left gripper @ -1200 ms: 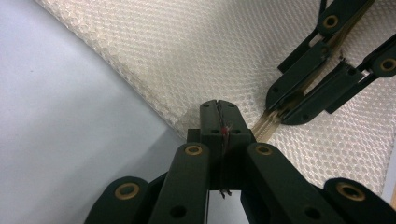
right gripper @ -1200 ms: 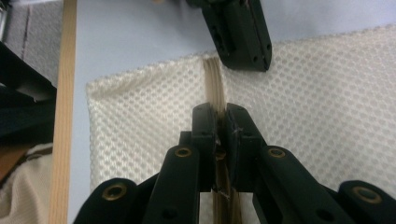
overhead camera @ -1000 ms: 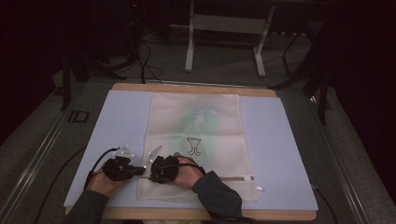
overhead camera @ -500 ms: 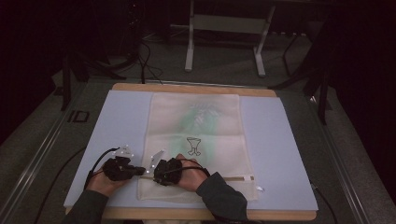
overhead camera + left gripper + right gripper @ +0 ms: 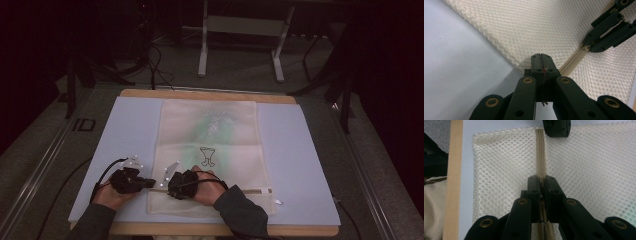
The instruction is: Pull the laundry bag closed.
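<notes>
1. Compared with one second ago, the high view shows almost the same scene: both hands rest at the near edge of the table and the cream mesh laundry bag (image 5: 209,155) lies flat in the same place. The right gripper (image 5: 173,190) sits very slightly more toward 3 o'clock than before.
2. The left gripper (image 5: 540,58) is clenched on the end of the bag's beige zipper band (image 5: 540,152), at the bag's near left corner; a thin piece of fabric is pinched between its jaws.
3. The right gripper (image 5: 541,180) is closed around the zipper band, at the place where the zipper slider would be; the slider itself I cannot see clearly. The jaws have just been closing a little more, with the zipper between them.
4. The two grippers are near each other on the same zipper line, the left at 9 o'clock from the right.
5. The bag lies on a pale blue mat (image 5: 305,150) that covers a light wooden table (image 5: 210,93). A small black drawing (image 5: 207,156) and a faint green print (image 5: 217,122) are on the bag, at 12 o'clock from the grippers.
6. Black cables (image 5: 107,172) trail from the left gripper toward 10 o'clock. Behind the table, at 12 o'clock, a white metal stand (image 5: 240,30) is on the dark floor.
7. Nothing lies on the zipper at 3 o'clock of the right gripper; it runs free to its far end (image 5: 267,190).
</notes>
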{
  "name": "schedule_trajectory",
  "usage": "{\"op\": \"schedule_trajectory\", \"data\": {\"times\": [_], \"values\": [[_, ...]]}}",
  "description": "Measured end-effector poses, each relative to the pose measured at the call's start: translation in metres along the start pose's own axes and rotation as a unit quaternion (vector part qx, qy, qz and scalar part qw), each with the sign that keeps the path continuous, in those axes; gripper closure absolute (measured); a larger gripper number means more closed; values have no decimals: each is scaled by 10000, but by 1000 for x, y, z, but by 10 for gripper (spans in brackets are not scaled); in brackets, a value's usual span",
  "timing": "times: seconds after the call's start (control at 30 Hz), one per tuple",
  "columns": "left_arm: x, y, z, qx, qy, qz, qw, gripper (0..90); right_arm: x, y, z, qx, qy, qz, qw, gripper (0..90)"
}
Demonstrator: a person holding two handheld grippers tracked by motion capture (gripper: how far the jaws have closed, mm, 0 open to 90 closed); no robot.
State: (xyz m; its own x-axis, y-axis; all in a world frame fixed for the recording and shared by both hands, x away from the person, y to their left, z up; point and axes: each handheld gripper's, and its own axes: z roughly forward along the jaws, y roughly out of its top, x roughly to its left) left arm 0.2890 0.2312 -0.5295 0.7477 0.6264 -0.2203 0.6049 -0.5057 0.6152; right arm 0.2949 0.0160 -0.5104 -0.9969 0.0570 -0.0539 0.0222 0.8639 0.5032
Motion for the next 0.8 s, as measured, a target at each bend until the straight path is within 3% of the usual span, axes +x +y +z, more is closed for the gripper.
{"op": "schedule_trajectory", "data": {"times": [0.8], "values": [[0, 0, 0, 6, -1, -13, 10000, 900, -1, -19, -13, 64, 65, 111, 9999, 842]]}}
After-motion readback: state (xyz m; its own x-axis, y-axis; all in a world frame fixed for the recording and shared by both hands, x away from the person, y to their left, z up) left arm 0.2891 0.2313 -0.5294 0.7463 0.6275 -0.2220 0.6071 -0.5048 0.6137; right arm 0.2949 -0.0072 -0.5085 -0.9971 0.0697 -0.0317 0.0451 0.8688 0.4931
